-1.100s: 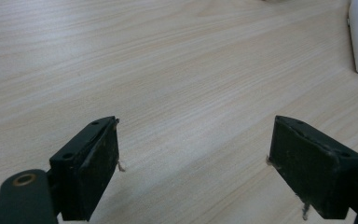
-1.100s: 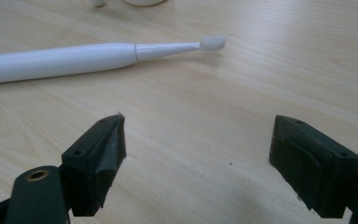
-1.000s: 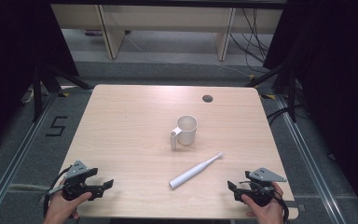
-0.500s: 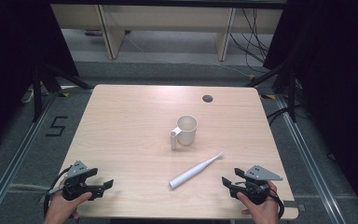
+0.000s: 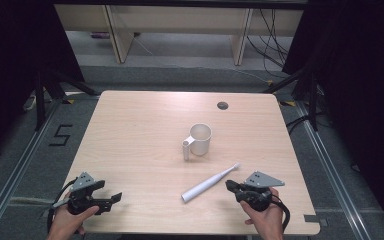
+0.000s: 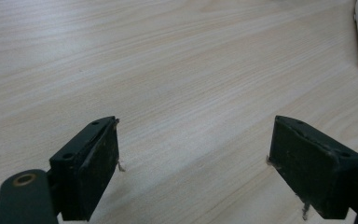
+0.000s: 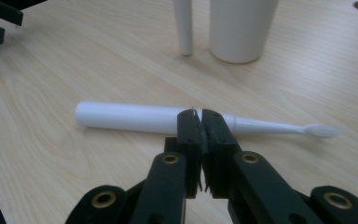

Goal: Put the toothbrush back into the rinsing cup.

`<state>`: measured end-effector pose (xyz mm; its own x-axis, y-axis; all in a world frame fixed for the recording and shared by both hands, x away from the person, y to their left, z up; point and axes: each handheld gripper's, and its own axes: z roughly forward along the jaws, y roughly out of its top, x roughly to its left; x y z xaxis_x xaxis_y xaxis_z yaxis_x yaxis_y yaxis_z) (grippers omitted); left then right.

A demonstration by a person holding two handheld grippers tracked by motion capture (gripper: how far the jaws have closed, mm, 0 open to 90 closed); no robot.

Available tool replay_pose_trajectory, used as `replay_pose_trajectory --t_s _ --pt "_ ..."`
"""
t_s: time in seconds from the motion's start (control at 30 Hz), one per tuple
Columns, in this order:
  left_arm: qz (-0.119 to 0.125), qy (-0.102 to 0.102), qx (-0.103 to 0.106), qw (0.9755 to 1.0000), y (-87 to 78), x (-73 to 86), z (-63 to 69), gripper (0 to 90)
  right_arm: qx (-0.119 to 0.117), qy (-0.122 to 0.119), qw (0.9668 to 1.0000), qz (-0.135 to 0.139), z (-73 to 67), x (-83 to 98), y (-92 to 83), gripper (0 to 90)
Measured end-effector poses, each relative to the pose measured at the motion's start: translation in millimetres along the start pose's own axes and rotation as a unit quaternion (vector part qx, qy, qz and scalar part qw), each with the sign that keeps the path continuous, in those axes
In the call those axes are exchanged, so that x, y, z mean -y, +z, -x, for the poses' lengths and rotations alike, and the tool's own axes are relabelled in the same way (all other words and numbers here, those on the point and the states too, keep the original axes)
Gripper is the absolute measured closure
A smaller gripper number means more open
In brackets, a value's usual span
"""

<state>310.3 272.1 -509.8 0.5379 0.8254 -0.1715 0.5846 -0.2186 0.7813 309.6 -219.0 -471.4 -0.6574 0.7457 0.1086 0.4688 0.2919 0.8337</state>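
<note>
While the right claw points at the white electric toothbrush lying flat on the pale wooden desk, its jaws have just been closing and now stand pressed together with nothing between them, just short of the toothbrush handle. From above, that toothbrush lies slantwise in front of the white handled plastic mug, its bristle end nearest the mug. At the near left corner the left claw rests with jaws spread wide over bare wood.
</note>
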Motion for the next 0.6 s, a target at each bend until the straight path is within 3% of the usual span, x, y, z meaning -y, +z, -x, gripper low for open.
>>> replay_pose_trajectory --t_s 0.1,0.2,0.23,0.47,0.6 --pt "0.002 -0.003 0.000 1.0000 -0.3 0.0 0.1 15.2 -0.009 -0.027 0.9996 -0.007 -3.5 -5.9 11.8 90.0" --pt "0.003 0.001 0.000 1.0000 -0.9 -0.1 -0.2 15.2 -0.014 -0.021 0.9995 -0.016 -10.0 -9.6 19.1 90.0" --pt "0.002 -0.001 0.000 1.0000 -0.9 -0.2 -0.6 15.2 -0.016 -0.042 0.9989 -0.015 -12.2 -14.0 27.0 90.0" --pt "0.011 -0.005 0.000 0.9999 -0.4 0.1 0.1 15.2 -0.031 -0.056 0.9975 -0.029 -23.3 -21.4 47.1 90.0" --pt "0.002 0.001 0.002 1.0000 -1.2 -0.4 -0.1 15.2 -0.039 -0.065 0.9964 -0.037 -32.7 -25.3 62.6 90.0"
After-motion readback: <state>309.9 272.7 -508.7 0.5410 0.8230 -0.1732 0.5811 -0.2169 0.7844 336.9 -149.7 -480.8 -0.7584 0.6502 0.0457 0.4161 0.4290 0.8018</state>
